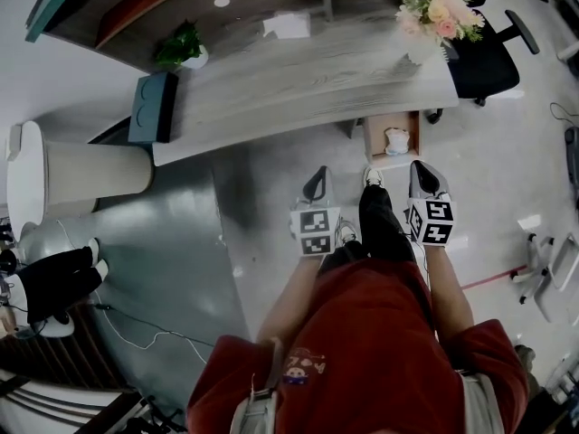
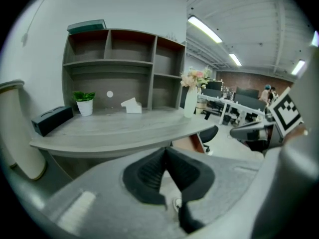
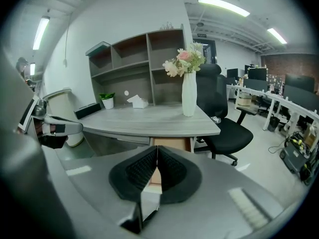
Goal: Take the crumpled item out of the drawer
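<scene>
1. My left gripper and right gripper were both clenched on nothing.
2. The crumpled item lay in the open drawer, straight ahead and nearer my right gripper.

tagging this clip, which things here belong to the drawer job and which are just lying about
Job: open drawer, crumpled white item in it, left gripper and right gripper, both shut, empty.
Lying about: flowers in vase, potted plant, white tissue box, office chair, dark box.
</scene>
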Demonstrator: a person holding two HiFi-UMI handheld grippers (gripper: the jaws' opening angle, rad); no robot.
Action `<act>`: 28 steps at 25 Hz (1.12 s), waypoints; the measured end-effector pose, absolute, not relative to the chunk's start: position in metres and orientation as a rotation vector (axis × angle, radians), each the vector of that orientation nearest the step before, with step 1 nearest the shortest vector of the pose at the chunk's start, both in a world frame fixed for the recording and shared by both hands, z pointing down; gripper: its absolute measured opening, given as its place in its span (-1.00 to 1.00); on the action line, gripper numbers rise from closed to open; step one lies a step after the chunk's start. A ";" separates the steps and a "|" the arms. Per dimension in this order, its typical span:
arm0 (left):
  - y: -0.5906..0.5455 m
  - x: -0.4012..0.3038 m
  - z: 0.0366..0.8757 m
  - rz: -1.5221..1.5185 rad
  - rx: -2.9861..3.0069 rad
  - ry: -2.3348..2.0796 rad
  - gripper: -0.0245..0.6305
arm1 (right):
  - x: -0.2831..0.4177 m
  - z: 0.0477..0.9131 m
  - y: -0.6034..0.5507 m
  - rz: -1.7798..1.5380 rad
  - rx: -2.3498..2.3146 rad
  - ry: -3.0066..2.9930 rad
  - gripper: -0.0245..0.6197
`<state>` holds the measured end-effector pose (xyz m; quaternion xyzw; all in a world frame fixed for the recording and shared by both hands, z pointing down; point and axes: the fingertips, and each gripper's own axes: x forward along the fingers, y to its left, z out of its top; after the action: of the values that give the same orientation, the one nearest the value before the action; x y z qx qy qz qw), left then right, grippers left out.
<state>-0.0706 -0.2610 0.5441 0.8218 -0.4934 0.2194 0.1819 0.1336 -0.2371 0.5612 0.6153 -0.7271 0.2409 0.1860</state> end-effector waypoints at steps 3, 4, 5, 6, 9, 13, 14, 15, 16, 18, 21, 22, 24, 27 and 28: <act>-0.271 -0.058 0.556 0.649 2.302 -1.368 -0.93 | 0.142 0.576 -0.248 0.719 1.726 -2.031 -0.92; -0.274 -0.055 0.560 0.659 2.296 -1.362 -0.93 | 0.145 0.581 -0.251 0.727 1.723 -2.026 -0.91; -0.277 -0.053 0.564 0.668 2.290 -1.357 -0.93 | 0.147 0.586 -0.255 0.733 1.720 -2.022 -0.91; -0.279 -0.050 0.568 0.674 2.285 -1.352 -0.93 | 0.148 0.592 -0.258 0.738 1.717 -2.017 -0.91; -0.283 -0.045 0.581 0.698 2.271 -1.335 -0.93 | 0.152 0.613 -0.265 0.766 1.707 -1.996 -0.91; -0.292 -0.038 0.595 0.731 2.261 -1.314 -0.93 | 0.155 0.644 -0.274 0.810 1.681 -1.972 -0.90; -0.294 -0.036 0.599 0.735 2.257 -1.310 -0.93 | 0.154 0.651 -0.275 0.820 1.670 -1.968 -0.90; -0.295 -0.035 0.602 0.739 2.252 -1.306 -0.93 | 0.154 0.658 -0.275 0.832 1.657 -1.964 -0.89; -0.296 -0.034 0.606 0.745 2.249 -1.302 -0.93 | 0.153 0.664 -0.275 0.845 1.644 -1.962 -0.89; -0.300 -0.032 0.611 0.755 2.248 -1.291 -0.93 | 0.152 0.675 -0.277 0.873 1.622 -1.954 -0.86; -0.304 -0.030 0.618 0.762 2.247 -1.278 -0.93 | 0.150 0.689 -0.280 0.894 1.602 -1.940 -0.80; -0.305 -0.029 0.621 0.765 2.245 -1.274 -0.93 | 0.150 0.694 -0.281 0.897 1.595 -1.936 -0.77; -0.305 -0.028 0.625 0.773 2.242 -1.265 -0.93 | 0.149 0.701 -0.283 0.903 1.584 -1.928 -0.69; -0.305 -0.027 0.631 0.789 2.235 -1.254 -0.93 | 0.149 0.714 -0.287 0.926 1.572 -1.912 -0.59; -0.305 -0.027 0.633 0.795 2.232 -1.252 -0.93 | 0.149 0.719 -0.288 0.938 1.566 -1.905 -0.55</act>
<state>-0.0267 -0.3050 0.6334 0.8108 -0.4548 0.2887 0.2291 0.1492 -0.2877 0.7194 0.5750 -0.6992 0.3442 0.2490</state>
